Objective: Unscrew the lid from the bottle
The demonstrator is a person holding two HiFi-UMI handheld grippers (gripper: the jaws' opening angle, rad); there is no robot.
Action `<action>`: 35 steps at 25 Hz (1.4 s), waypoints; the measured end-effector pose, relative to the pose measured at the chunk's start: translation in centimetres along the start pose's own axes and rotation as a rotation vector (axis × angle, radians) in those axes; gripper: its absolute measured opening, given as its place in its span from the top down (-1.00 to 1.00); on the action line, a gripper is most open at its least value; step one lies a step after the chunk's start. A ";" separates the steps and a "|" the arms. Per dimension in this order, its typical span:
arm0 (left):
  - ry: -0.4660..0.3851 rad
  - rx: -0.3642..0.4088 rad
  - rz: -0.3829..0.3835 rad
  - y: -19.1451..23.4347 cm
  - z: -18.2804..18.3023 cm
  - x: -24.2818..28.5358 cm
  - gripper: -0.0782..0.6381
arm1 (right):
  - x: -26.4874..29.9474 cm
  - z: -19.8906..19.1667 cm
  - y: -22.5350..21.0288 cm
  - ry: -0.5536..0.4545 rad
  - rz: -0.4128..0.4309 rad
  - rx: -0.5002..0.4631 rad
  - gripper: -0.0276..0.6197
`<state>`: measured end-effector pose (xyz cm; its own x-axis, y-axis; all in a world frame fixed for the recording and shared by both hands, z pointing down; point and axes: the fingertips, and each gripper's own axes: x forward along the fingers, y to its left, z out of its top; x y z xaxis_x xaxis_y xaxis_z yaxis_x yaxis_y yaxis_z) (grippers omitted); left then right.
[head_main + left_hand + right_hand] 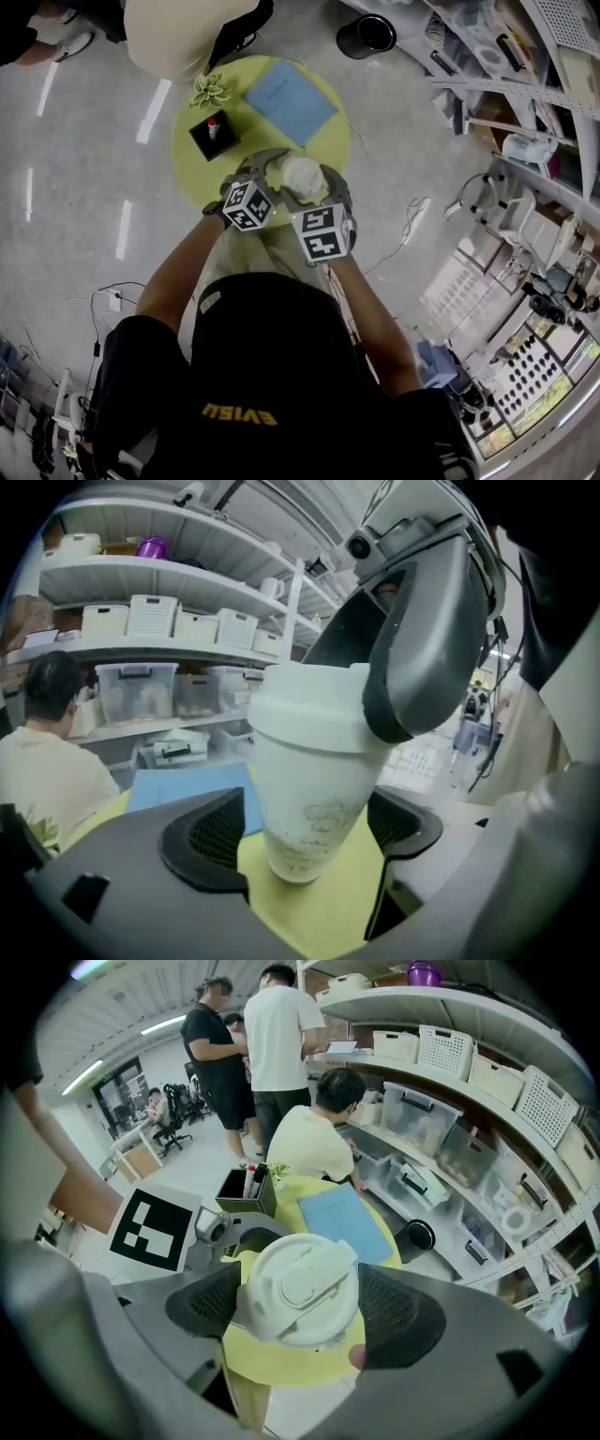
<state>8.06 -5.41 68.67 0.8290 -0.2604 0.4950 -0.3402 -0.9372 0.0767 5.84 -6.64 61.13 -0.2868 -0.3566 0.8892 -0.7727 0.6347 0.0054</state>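
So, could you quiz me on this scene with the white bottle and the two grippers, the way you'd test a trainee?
1. True or false: the lid is already off the bottle.
2. What lies flat on the yellow table beyond the bottle? A) a blue sheet B) a red plate C) a laptop
3. Which gripper has the lid between its jaws, and which has the bottle's body?
Key: 1 false, the lid is on. 2 A. 3 the right gripper has the lid, the left gripper the body.
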 end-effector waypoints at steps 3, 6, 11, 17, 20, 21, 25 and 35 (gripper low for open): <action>-0.029 0.020 -0.044 -0.2 0.0 0.0 -0.26 | 0.2 0.0 0.2 0.018 0.011 -0.018 -0.29; -0.035 0.019 -0.058 -0.3 0.1 0.0 -0.25 | 0.1 0.0 0.2 0.048 0.035 -0.053 -0.28; -0.028 0.021 -0.086 -0.4 0.1 0.0 -0.25 | 0.0 -0.2 0.3 0.071 0.087 -0.127 -0.28; -0.019 0.029 -0.106 -0.3 -0.3 0.1 -0.25 | 0.2 -0.4 0.9 0.082 0.166 -0.335 -0.28; -0.014 0.035 -0.118 -0.4 -0.4 0.1 -0.24 | 0.2 -0.9 1.4 0.113 0.217 -0.567 -0.28; -0.012 0.038 -0.124 -0.4 -0.4 0.0 -0.24 | 0.1 -1.2 1.5 0.131 0.239 -0.680 -0.27; -0.003 0.046 -0.142 -0.3 -0.5 0.0 -0.24 | 0.1 -2.2 1.9 0.172 0.324 -1.112 -0.27; 0.007 0.050 -0.148 -0.2 -0.7 0.0 -0.23 | 0.4 -2.5 2.0 0.107 0.346 -1.236 -0.28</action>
<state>7.88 -5.04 69.25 0.8653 -0.1170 0.4875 -0.1919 -0.9756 0.1064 5.63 -3.80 62.60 -0.2749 -0.0265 0.9611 0.3837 0.9136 0.1349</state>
